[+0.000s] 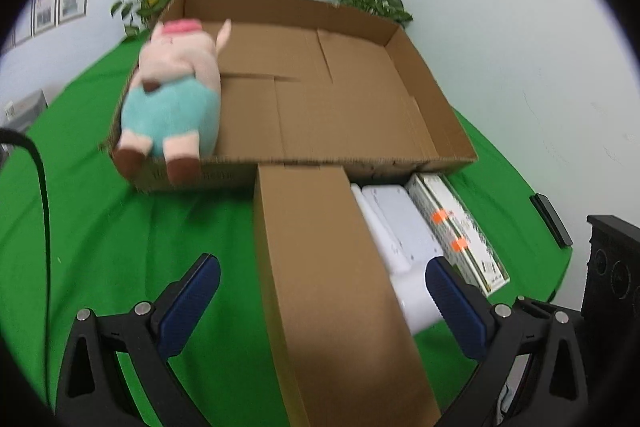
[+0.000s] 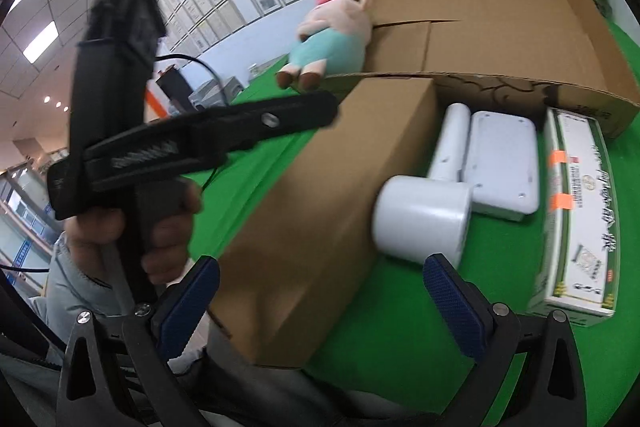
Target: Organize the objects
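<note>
— Item: long carton, lying on the green tabletop, one end against the tray box. Handling?

— Stiff, probably light (smooth sides); take it across its width. Your left gripper straddles it, spread wide; right gripper likewise empty.

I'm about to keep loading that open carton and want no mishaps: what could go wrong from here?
1. The plush pig lies on the open carton's left edge with its feet over the front wall; a nudge could tip it out.
2. The long brown box sits close beside the white handheld device, so the open left gripper closing on it may knock the device.
</note>
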